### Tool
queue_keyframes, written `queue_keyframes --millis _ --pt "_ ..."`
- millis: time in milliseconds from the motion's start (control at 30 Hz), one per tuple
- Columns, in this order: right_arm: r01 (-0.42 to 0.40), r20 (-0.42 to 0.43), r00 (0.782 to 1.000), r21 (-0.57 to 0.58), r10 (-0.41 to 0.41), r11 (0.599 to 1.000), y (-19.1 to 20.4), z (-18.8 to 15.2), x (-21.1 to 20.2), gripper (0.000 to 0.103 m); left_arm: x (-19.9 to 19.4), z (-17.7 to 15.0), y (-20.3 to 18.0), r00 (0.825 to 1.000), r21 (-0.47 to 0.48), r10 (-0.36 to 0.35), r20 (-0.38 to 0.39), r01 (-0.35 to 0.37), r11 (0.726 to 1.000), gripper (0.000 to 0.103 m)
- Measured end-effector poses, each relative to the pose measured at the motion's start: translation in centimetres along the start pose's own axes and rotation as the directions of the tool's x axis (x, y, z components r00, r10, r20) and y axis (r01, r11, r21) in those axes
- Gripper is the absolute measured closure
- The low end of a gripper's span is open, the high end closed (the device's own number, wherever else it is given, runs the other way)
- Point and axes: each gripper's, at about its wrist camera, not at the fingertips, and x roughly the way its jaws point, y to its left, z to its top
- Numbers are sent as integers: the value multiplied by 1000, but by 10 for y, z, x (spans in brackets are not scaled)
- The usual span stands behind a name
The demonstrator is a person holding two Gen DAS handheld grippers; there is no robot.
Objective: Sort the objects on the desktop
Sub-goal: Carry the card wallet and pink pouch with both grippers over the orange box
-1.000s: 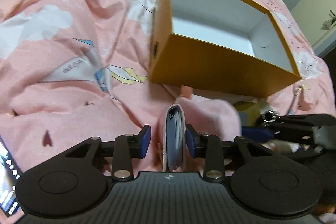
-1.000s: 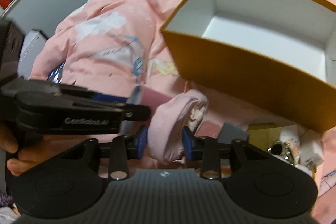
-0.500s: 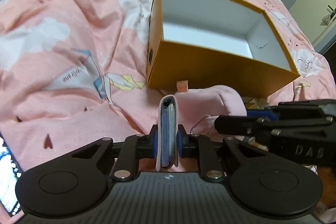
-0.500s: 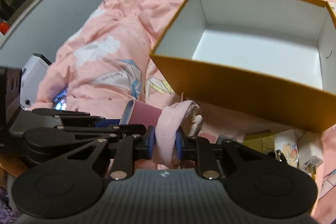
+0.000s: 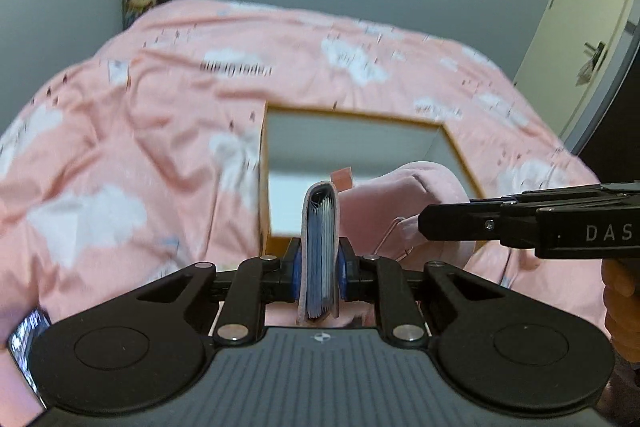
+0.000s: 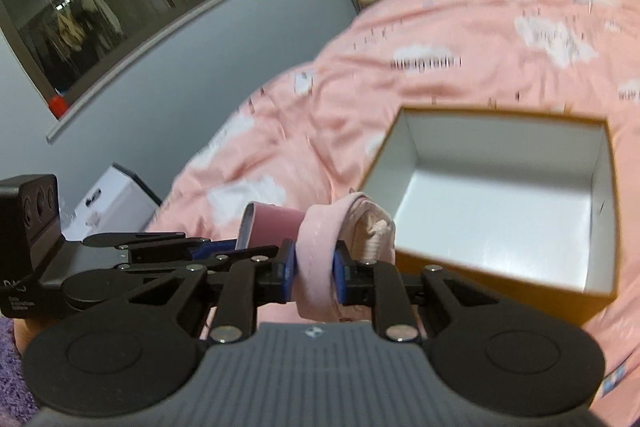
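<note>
1. Left tongs (image 5: pixel 319 263) were clenched on an upright pink card wallet (image 5: pixel 320 259), held above the near wall of the open yellow box (image 5: pixel 264 187) on the pink bed cover (image 5: pixel 120 155); a folded pink cloth (image 5: pixel 416 195) hung just beside it.
2. Right tongs (image 6: pixel 314 275) were clenched on the pink cloth (image 6: pixel 320 247), near the box's (image 6: pixel 592 291) left corner; the wallet (image 6: pixel 272 223) sat just left, in the left tongs (image 6: pixel 224 247).

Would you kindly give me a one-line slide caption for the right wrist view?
Right claw shut on a pink pouch, held beside the open yellow box on the pink bedspread.
</note>
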Motion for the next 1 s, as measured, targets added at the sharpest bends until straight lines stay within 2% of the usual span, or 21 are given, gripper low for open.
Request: queue_keyframes --millis 167,300,400,500,700,867,1000 --pt "-5 62 998 17 4 1000 -3 24 -14 82 -5 27 -7 998 39 6 67 -8 999 84" --pt "9 102 995 37 -13 999 -11 39 -14 83 3 46 -6 997 41 -12 80 9 999 84" --pt "21 108 994 71 -29 997 -25 47 -6 83 17 59 -7 997 54 -1 72 -3 999 84" --pt "48 95 994 106 -58 993 -41 49 8 83 36 65 -6 999 64 5 34 -7 998 84" --pt "79 -11 997 193 -79 978 -82 37 57 83 88 60 -10 995 91 20 -95 -11 996 84" --pt "77 -80 995 259 -58 963 -106 27 88 83 122 51 -13 981 112 37 -192 -15 994 84" --pt "67 -111 993 281 -37 957 -115 26 104 83 143 48 -12 966 137 84 -244 -52 989 84"
